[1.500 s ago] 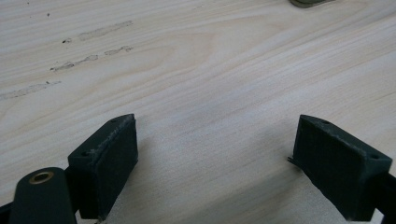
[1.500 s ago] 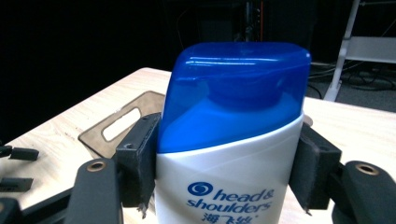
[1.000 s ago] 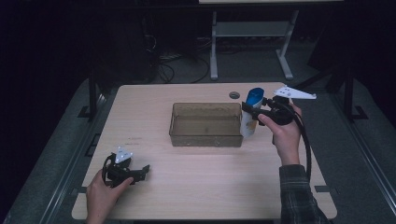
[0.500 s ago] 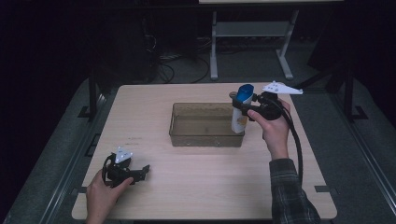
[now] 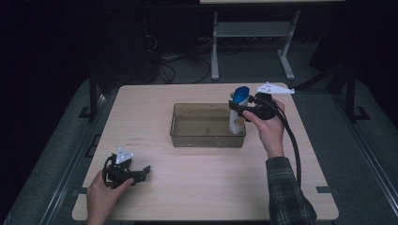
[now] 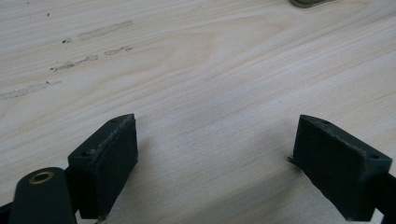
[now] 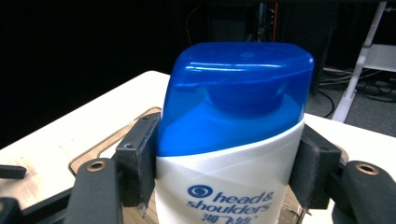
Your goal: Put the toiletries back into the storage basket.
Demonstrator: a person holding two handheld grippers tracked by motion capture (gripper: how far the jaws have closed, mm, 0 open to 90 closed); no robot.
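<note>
Two pads of my right gripper (image 5: 240, 108) clamp the white, blue-capped shampoo bottle (image 7: 233, 140) over the clear rectangular plastic bin (image 5: 206, 139); it could slip sideways. My left gripper (image 6: 224, 168) rests released, near left.

Room's sitting mostly dark, light's only hitting the table (image 5: 206, 183) from above. Beyond the jaws, the table's blowing out white in the right gripper view; soft shadows are pooling under the left jaws.

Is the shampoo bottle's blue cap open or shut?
Shut: the shampoo bottle has its blue cap seated flush, while the right gripper clamps it upright.
</note>
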